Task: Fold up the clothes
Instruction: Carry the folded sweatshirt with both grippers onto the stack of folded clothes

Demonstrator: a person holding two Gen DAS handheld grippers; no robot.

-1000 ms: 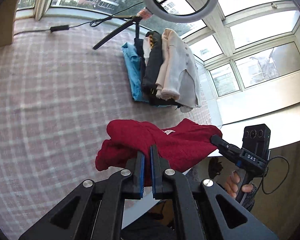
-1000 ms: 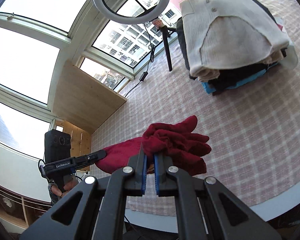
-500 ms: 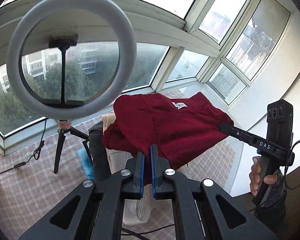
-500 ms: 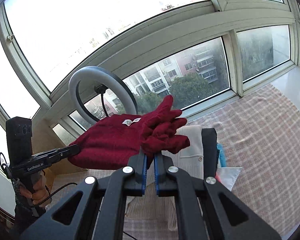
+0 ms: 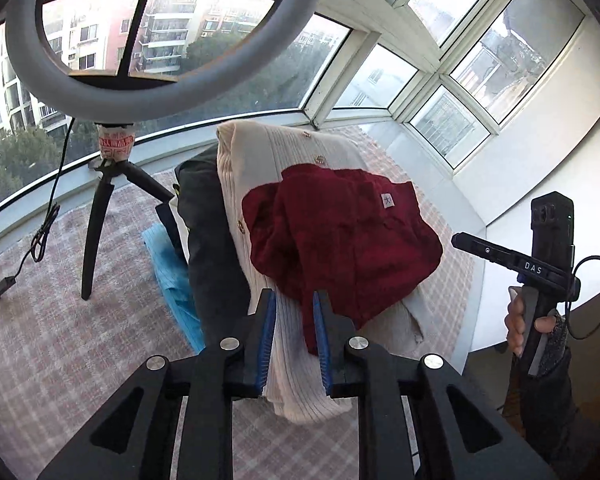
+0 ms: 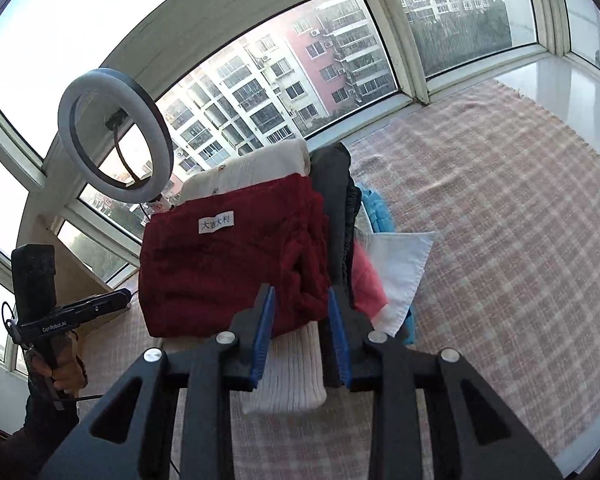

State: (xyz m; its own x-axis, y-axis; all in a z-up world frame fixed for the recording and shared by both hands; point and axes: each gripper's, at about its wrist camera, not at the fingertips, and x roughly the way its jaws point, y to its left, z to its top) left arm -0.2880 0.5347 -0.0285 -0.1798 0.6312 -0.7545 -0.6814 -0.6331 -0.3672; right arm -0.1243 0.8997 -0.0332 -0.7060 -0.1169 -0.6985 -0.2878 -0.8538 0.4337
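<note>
A folded dark red sweater lies on top of a stack of folded clothes, on a cream ribbed cardigan. It also shows in the right wrist view with its white label up. My left gripper is open, its jaws at the sweater's near edge. My right gripper is open, its jaws at the sweater's near right corner. Each gripper shows in the other's view, the right one and the left one.
The stack also holds a dark garment, a blue one, and white and pink pieces. It rests on a pink plaid cloth. A ring light on a tripod stands left of the stack. Windows curve behind.
Both grippers carried the red sweater over to the stack, set it on the cream cardigan and opened, letting it go.
</note>
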